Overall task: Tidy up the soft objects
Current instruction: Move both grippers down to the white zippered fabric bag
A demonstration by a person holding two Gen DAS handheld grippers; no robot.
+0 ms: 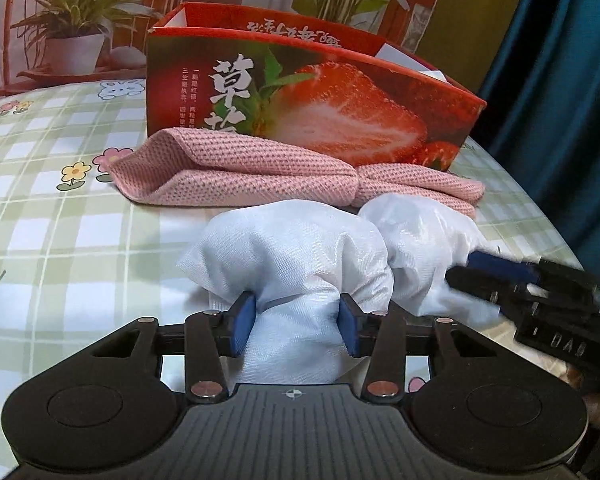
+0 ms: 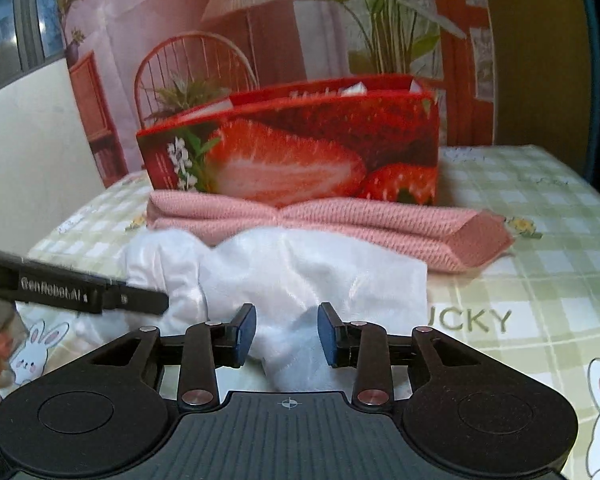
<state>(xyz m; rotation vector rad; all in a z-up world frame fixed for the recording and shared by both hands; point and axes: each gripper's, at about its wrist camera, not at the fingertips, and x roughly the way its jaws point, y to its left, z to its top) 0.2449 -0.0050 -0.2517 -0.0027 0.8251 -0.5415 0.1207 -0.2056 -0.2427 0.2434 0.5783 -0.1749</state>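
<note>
Both grippers are down on the bed, working at one white cloth (image 1: 300, 248) that lies bunched on the checked sheet (image 1: 60, 208).

The left gripper (image 1: 298, 330) has its blue pads (image 1: 244, 330) pressed into the cloth from either side, so the fabric narrows to a waist between them and billows out above into a rounded lump. That is a firm grasp on the cloth.

The right gripper (image 2: 287, 334) sits at the other end of the same cloth (image 2: 300, 272). Its jaws stand a little apart with a fold of white fabric lying between them, and the pads (image 2: 246, 332) do not seem to pinch it (a sliver of gap shows on each side), so I would call it released, with the cloth merely between the fingers. From the left wrist view the right gripper (image 1: 476, 264) comes in from the right edge and pokes into a second white lump beside the first.

Just behind the cloth, touching its far edge, lies a folded pink towel (image 1: 236, 172), stretched across the sheet. Behind the towel, right up against it, stands an open red box (image 1: 340, 92) printed with a cut strawberry. A printed backdrop (image 1: 80, 20) of plants and a chair hangs behind the box, and a teal curtain (image 1: 560, 80) falls at the right.
</note>
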